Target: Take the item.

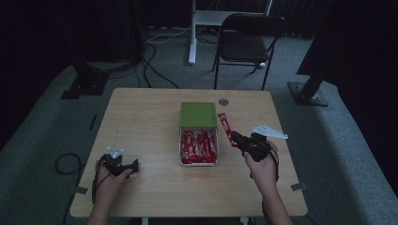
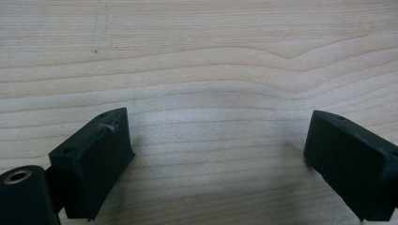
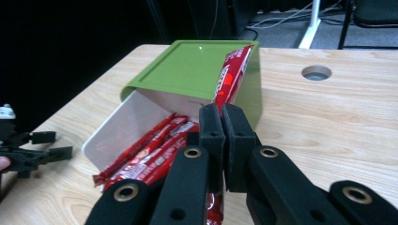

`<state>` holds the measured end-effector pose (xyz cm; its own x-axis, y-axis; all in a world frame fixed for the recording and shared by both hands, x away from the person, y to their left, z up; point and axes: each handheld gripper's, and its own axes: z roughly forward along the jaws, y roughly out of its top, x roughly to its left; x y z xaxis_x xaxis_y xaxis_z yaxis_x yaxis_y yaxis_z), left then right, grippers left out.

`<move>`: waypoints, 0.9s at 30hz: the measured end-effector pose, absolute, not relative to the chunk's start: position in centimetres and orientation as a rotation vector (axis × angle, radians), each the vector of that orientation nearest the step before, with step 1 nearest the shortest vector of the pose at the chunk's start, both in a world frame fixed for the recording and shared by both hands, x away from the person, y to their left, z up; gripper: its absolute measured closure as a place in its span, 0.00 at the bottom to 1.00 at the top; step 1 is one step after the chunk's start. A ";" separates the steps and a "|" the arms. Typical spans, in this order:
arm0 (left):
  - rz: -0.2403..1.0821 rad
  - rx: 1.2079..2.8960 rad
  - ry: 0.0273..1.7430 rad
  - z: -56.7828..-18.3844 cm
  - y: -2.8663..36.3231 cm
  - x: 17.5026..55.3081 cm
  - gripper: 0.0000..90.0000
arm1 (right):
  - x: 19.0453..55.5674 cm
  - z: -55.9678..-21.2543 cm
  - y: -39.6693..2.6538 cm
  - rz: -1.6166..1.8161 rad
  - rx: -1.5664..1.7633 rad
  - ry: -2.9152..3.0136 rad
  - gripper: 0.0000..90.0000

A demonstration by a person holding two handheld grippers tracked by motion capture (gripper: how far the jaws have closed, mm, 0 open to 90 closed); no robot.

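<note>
While my right gripper [image 3: 221, 117] pinches the red bar [image 3: 231, 75] (long axis away from me), the box [image 1: 180, 150] lies to its left; my left gripper [image 2: 216, 154] rests open.

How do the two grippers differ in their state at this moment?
The left gripper has its jaws wide apart with nothing between them; the right gripper is shut on a red candy bar. The left rests low over bare table; the right is beside the box. Both are black.

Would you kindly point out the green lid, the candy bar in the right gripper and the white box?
green lid [image 1: 198, 114], high view, middle of its top.
candy bar [image 3: 231, 75], right gripper view, red wrapper above the jaws.
white box [image 3: 123, 123], right gripper view, bare inner wall.
</note>
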<state>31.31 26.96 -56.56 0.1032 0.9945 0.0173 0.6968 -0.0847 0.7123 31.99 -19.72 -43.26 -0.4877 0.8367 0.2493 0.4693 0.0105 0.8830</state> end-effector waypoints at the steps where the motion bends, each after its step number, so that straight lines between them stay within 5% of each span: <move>1: 0.708 1.841 1.648 -56.6 27.0 31.3 0.09 | 32.0 -43.3 -19.9 1.472 1.348 1.944 0.98; 27: 0.708 1.844 1.648 -56.5 27.0 31.3 0.09 | 32.6 -45.0 -24.7 1.391 1.464 1.825 0.98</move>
<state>31.31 26.98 -56.54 0.1041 0.9944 0.0184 0.6978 -0.0863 0.7110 32.64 -24.74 -45.03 -0.3595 0.8982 0.2528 0.4818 -0.0533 0.8746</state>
